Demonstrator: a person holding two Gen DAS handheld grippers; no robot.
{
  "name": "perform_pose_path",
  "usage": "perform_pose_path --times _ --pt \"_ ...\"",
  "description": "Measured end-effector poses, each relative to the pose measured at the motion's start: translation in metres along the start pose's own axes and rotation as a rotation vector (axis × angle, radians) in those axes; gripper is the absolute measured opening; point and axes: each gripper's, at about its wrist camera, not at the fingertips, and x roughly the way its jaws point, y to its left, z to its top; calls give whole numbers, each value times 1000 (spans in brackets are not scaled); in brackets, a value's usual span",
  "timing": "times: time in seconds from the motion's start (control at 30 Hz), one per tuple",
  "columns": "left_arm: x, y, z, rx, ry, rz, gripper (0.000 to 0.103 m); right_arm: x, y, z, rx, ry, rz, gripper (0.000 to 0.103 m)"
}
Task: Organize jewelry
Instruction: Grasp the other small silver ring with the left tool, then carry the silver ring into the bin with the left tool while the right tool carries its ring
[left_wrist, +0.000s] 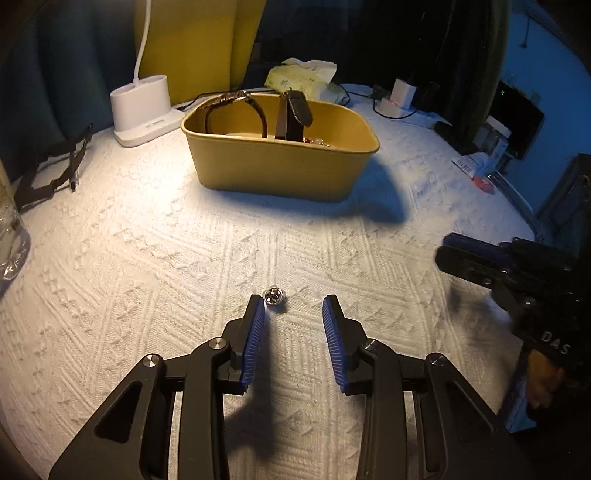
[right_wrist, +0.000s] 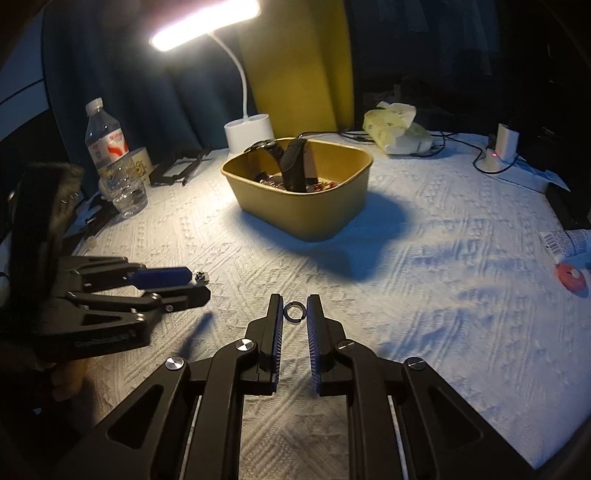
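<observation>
A tan box (left_wrist: 280, 166) stands on the white textured cloth and holds watches (left_wrist: 295, 110) and small jewelry; it also shows in the right wrist view (right_wrist: 306, 210). My left gripper (left_wrist: 293, 308) is open, low over the cloth, with a small silver jewel (left_wrist: 273, 296) lying just beyond its left fingertip; the jewel also shows in the right wrist view (right_wrist: 201, 277). My right gripper (right_wrist: 294, 306) is narrowly open, and a dark ring (right_wrist: 294, 313) lies on the cloth between its fingertips. Whether the pads touch the ring is unclear.
A white lamp base (left_wrist: 146, 107) stands behind the box at left. A water bottle (right_wrist: 112, 158), a mug (right_wrist: 142, 162) and a black frame (right_wrist: 181, 166) are at the left. A tissue pack (right_wrist: 399, 129), charger (right_wrist: 502, 147) and cables are at the back. A red disc (right_wrist: 569, 277) lies at right.
</observation>
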Motion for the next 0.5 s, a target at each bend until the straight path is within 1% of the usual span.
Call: perform_pose_path --times 0.07,0.13,0.23,0.27,0.5 --pt "3 -2 2 15 2 8 35 0 -3 -1 9 1 -5 13" --pt "6 -2 5 23 -6 19 31 0 -4 0 14 1 -11 13" --pt "8 2 8 9 -12 29 20 2 -5 2 15 0 -17 13" --pt "9 4 9 6 -12 36 14 3 -5 4 15 0 -18 13" --pt "10 9 13 -9 -19 9 14 9 -3 14 5 -6 -15 13"
